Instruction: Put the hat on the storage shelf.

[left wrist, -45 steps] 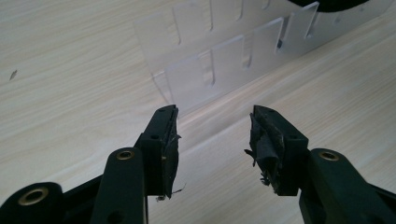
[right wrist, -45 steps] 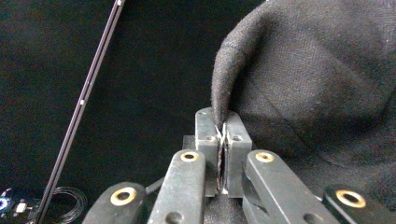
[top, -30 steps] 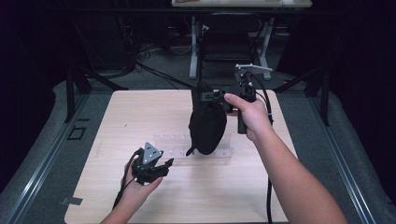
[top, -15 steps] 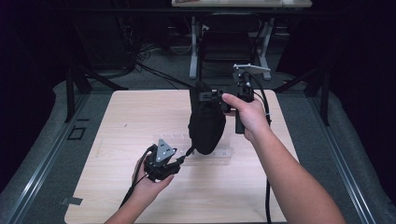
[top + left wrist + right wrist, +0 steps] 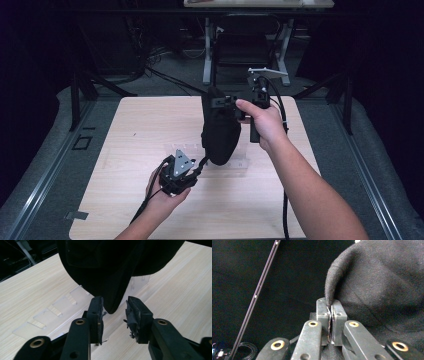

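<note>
A black cloth [image 5: 220, 131] hangs above the middle of the wooden table [image 5: 125, 130]. My right gripper [image 5: 227, 103] holds it up from its top edge; in the right gripper view the jaws are shut on a fold of the black cloth [image 5: 372, 285], right gripper [image 5: 330, 305]. My left gripper [image 5: 199, 166] sits low at the cloth's bottom tip. In the left gripper view the left gripper [image 5: 113, 307] is open, and the cloth's lower corner [image 5: 112, 300] hangs down between its fingers [image 5: 96, 312] without being pinched.
A clear plastic rack [image 5: 57, 307] with several slots lies flat on the table under the cloth, clear rack [image 5: 187, 149]. Cables trail from both grippers toward the near edge. Dark floor and desk legs [image 5: 207, 55] lie beyond the far edge.
My left gripper has moved right and forward across the table to the cloth's bottom tip. The right gripper has kept the cloth raised in about the same place.
</note>
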